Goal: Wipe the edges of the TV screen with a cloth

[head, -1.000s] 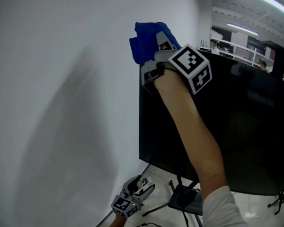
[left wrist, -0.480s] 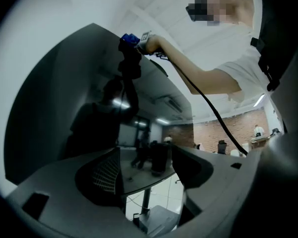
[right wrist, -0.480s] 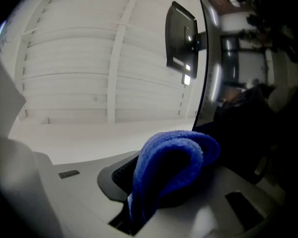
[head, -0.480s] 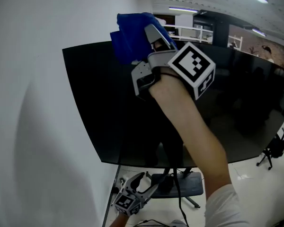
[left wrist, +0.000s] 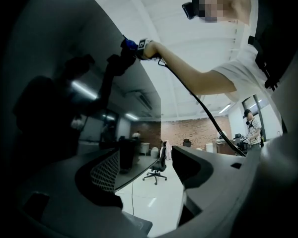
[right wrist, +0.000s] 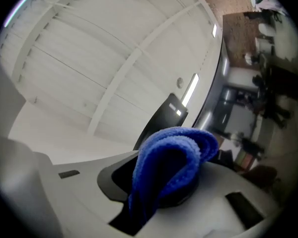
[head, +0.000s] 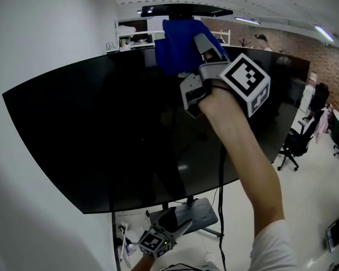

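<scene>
A large black TV screen [head: 101, 134] on a stand fills the head view. My right gripper [head: 199, 51] is raised to the screen's top edge and is shut on a folded blue cloth [head: 181, 44], which rests against that edge near the middle. In the right gripper view the blue cloth [right wrist: 171, 165] bulges out between the jaws, with the TV's edge [right wrist: 213, 93] running past on the right. My left gripper [head: 172, 227] hangs low below the screen, open and holding nothing. The left gripper view looks up along the dark screen [left wrist: 49, 83] to the cloth [left wrist: 129, 44].
A white wall [head: 39, 21] stands to the left of the TV. The TV stand's base [head: 189, 216] and cables lie on the floor below. Office chairs [head: 296, 143] stand at the right. A cable [left wrist: 198, 100] trails from the right gripper.
My right gripper has slid the cloth rightward along the top edge, from the upper left corner toward the middle. The view has swung right, showing more of the screen. My left gripper stayed low.
</scene>
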